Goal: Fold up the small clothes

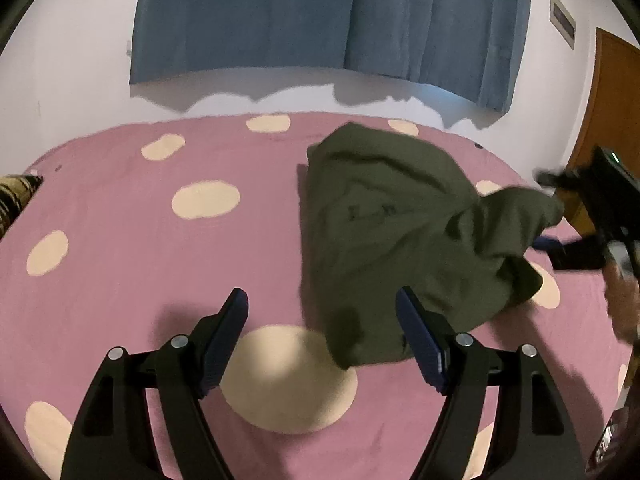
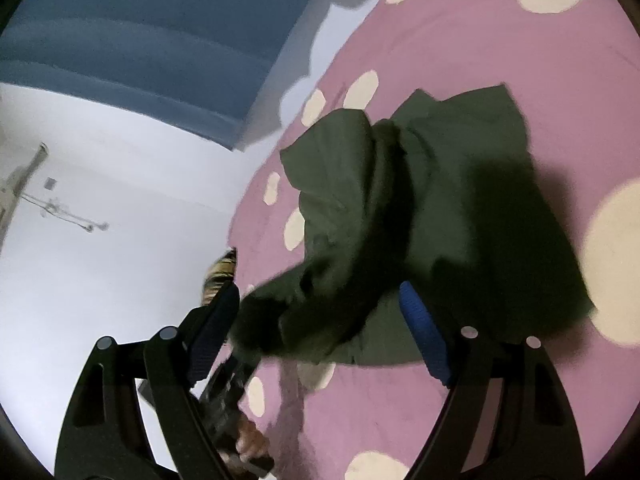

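The olive garment [image 1: 400, 232] is lying rumpled on the pink spotted bed [image 1: 120, 208], looking soft and light; a hem corner seems the best hold. Both grippers' jaws are standing wide, empty.

No legible text, brand, number or sign is found in either view. A dark printed mark is seen on the olive-green garment [image 1: 400, 232] in the left wrist view, but it is too blurred to be read. A framed plate on the wall [image 1: 562, 20] carries no readable characters.
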